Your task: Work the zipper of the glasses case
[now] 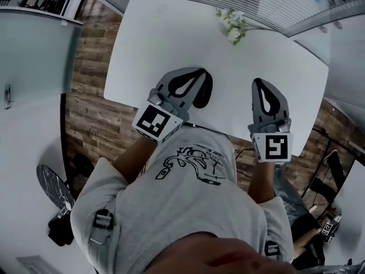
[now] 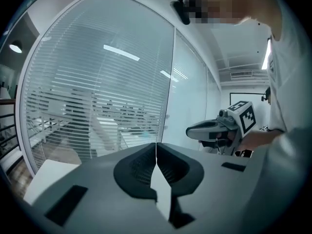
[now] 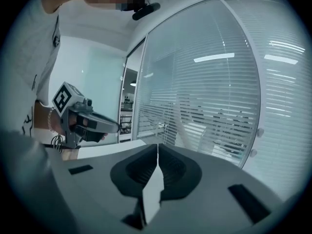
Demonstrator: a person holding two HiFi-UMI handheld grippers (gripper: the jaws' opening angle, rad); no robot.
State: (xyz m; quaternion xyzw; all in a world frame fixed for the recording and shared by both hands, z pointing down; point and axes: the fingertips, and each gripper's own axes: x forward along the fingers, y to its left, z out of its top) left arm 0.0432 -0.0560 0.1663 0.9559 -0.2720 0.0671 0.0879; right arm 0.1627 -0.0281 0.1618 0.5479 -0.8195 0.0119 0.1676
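In the head view a dark oval thing [image 1: 204, 90], apparently the glasses case, lies on the white table [image 1: 171, 33] near its front edge. It is half hidden under my left gripper [image 1: 194, 73], which hovers over it. Whether they touch cannot be told. The left gripper [image 2: 156, 146] has its jaws shut with nothing between them. My right gripper [image 1: 259, 83] is held about a hand's width to the right, over bare table. Its jaws [image 3: 157, 148] meet at the tips, empty. Both gripper views look out level at the window blinds, and neither shows the case.
A small bunch of white flowers [image 1: 232, 25] stands at the table's far side. Glass walls with blinds [image 2: 97, 82] surround the table. Wooden floor [image 1: 91, 96] lies to the left. The person's torso in a grey shirt [image 1: 188, 198] fills the lower head view.
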